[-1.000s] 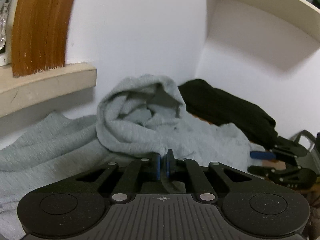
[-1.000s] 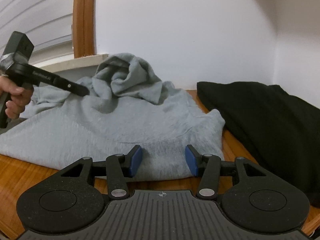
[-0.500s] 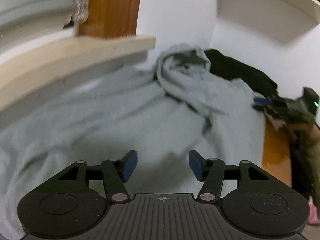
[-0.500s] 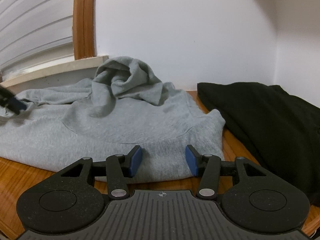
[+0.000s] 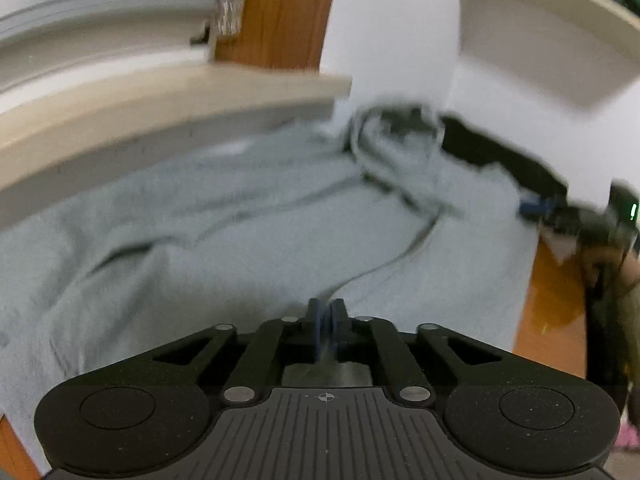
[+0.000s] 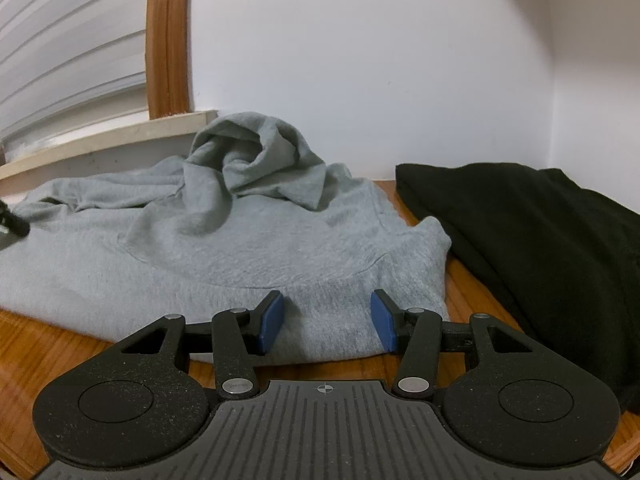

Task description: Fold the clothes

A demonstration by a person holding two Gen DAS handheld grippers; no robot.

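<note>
A grey hoodie (image 6: 248, 248) lies spread across the wooden table (image 6: 44, 344), its hood (image 6: 256, 160) bunched up against the white wall (image 6: 360, 60) at the back, below a pale window ledge (image 6: 120, 136). To its right, just beside it, sits a folded black garment (image 6: 540, 220). The left tongs (image 5: 326, 326) are closing at the near edge of the hoodie, their blue pads drawn almost together with a thin fold of grey fabric caught between them; a crease runs from that pinch up toward the hood. The right tongs (image 6: 326, 322) hang with their jaws apart over the hoodie's hem, the blue pads on either side of the fabric without pressing it. In the left wrist view, which is blurred, the right tongs show at the far right edge of the hoodie.
</note>
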